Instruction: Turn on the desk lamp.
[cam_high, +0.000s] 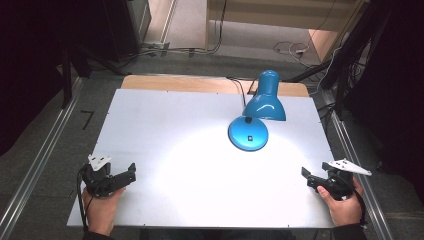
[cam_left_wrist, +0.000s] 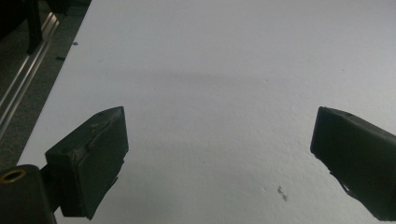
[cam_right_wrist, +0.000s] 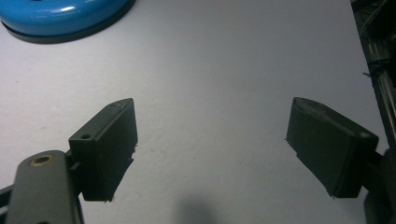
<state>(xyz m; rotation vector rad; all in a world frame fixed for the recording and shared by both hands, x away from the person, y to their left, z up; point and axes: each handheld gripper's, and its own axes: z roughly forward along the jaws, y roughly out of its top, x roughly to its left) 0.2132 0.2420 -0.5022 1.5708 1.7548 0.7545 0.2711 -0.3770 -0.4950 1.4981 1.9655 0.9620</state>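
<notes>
A blue desk lamp (cam_high: 263, 100) stands at the back right of the white table (cam_high: 165, 130), its shade tilted down over its round blue base (cam_high: 248, 134) and casting a bright pool of light. The base's edge (cam_right_wrist: 60, 18) also appears top left in the right gripper view. My left gripper (cam_high: 129, 175) rests near the table's front left corner, jaws wide open with bare table (cam_left_wrist: 219, 140) between them. My right gripper (cam_high: 306, 178) sits near the front right corner, open too, nothing between its jaws (cam_right_wrist: 210, 135).
A black cable (cam_high: 239, 85) runs from the lamp off the table's back edge. Metal rails (cam_high: 35, 165) flank the table on both sides. Dark stands and loose cables (cam_high: 290, 49) crowd the floor behind.
</notes>
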